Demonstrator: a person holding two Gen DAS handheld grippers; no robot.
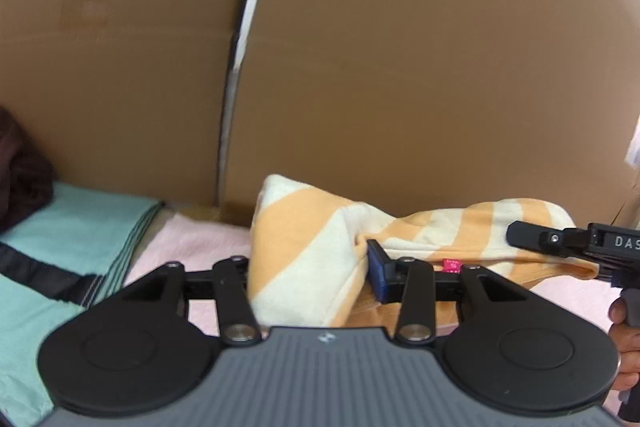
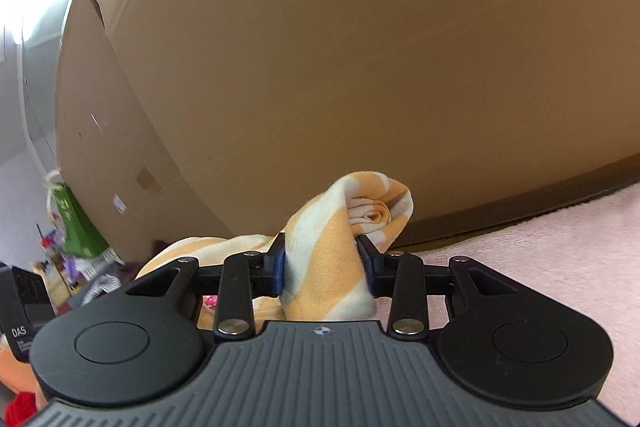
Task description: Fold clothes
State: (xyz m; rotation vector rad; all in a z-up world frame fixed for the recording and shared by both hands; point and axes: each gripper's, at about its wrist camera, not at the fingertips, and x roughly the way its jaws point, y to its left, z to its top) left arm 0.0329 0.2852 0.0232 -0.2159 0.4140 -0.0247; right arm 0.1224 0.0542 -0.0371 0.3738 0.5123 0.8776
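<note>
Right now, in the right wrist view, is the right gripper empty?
No: the right gripper is shut on a bunched fold of the orange and white striped garment, which fills the gap.

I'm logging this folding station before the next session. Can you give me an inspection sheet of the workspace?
Surface: pink cloth covers it.
Job's things: orange-and-white striped garment, bunched, lifted at two places.
Clutter: teal folded cloth, dark strap, dark garment.
Grippers: left claw and right claw both shut on the striped garment.
Cables: nothing seen.
Surroundings: cardboard boxes behind; green bag far left.
</note>
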